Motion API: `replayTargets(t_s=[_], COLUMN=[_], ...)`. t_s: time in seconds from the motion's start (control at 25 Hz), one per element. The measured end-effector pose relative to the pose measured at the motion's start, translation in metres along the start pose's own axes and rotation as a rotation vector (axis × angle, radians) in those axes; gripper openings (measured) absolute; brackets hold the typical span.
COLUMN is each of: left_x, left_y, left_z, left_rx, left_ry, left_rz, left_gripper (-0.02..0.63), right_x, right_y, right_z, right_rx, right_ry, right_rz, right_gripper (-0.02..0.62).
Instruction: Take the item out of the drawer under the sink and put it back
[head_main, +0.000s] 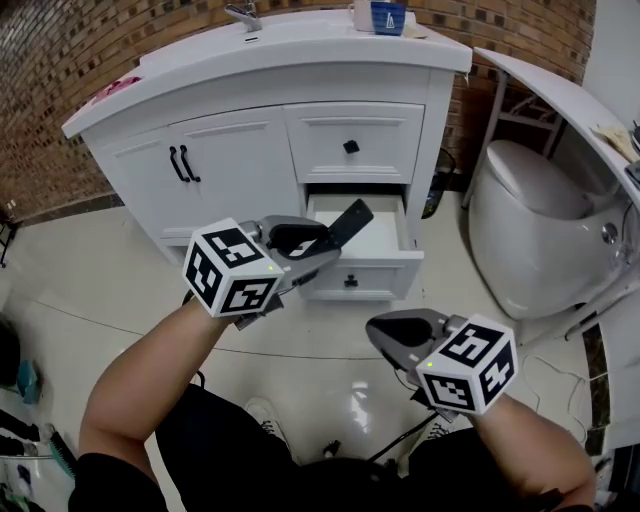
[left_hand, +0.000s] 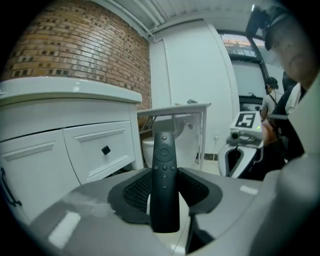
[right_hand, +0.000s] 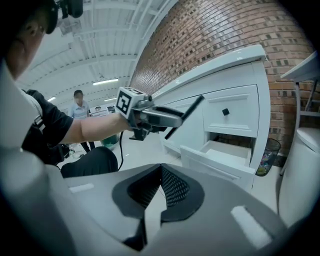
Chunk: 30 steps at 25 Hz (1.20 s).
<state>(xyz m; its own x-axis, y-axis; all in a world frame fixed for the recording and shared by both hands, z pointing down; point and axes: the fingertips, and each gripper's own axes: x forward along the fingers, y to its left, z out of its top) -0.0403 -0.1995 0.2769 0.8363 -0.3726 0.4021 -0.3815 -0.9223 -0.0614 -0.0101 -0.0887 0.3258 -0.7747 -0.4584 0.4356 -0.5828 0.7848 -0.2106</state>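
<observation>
In the head view, the left gripper (head_main: 305, 247) is clamped on a black remote (head_main: 350, 222). It holds the remote in the air just in front of the open drawer (head_main: 385, 238) of the white vanity (head_main: 230, 160), tip slanting up and to the right. The right gripper (head_main: 398, 335) hangs nearer and to the right, well apart from both, and a toilet (head_main: 540, 230) stands far right.

The left gripper view shows the remote upright between the pads, gripped near its lower end, button side facing the camera. A closed drawer front (left_hand: 95, 152) lies to the left.

In the right gripper view the jaws are drawn together with nothing between them, and the open drawer sits ahead on the right.

The remote looks out, so returning it comes next. It likely goes best kept pinched and carried over the drawer's front panel. It should then be tipped flat and let go only once it rests on the drawer floor.
</observation>
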Motion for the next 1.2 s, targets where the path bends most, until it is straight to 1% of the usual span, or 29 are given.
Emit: replayTargets(t_s=[0.08,0.12,0.24,0.36,0.48,0.6,0.68,0.88,1.2], left_x=[-0.016,-0.024,-0.044,-0.056,-0.059,-0.058,-0.059,-0.064,-0.063], left_y=[-0.015,-0.020,-0.034,-0.052,-0.068,-0.074,-0.077,-0.081,-0.083], left_z=[0.012,0.017,0.027,0.027,0.013,-0.007,-0.013,-0.011,-0.018], left_rx=[-0.028,-0.033,-0.052,-0.093,-0.120,-0.186,-0.211,-0.180,-0.179], left_ry=[-0.084,-0.112,-0.169,-0.205,-0.212,-0.205,-0.209,-0.234,-0.210], left_rz=[-0.014,-0.012,0.011,0.007,-0.002,-0.016,-0.024,-0.023,-0.031], left_gripper=[0.169,0.168,0.169,0.169,0.169,0.169,0.169,0.169,0.168], right_x=[-0.005,-0.008,-0.015,-0.022,-0.025,-0.026,-0.027,-0.024,-0.019], right_y=[-0.006,-0.009,-0.013,-0.013,-0.013,-0.011,-0.010,-0.008,-0.009], right_z=[0.004,0.006,0.015,0.020,0.023,0.021,0.019,0.020,0.017], right_rx=[0.014,0.023,0.040,0.045,0.042,0.042,0.042,0.032,0.035], right_ry=[-0.019,-0.030,-0.063,-0.090,-0.106,-0.101,-0.095,-0.091,-0.075], right_rz=[-0.015,-0.021,-0.033,-0.040,-0.047,-0.046,-0.045,-0.044,-0.040], right_gripper=[0.003,0.003,0.003,0.003,0.003,0.003,0.003,0.003,0.002])
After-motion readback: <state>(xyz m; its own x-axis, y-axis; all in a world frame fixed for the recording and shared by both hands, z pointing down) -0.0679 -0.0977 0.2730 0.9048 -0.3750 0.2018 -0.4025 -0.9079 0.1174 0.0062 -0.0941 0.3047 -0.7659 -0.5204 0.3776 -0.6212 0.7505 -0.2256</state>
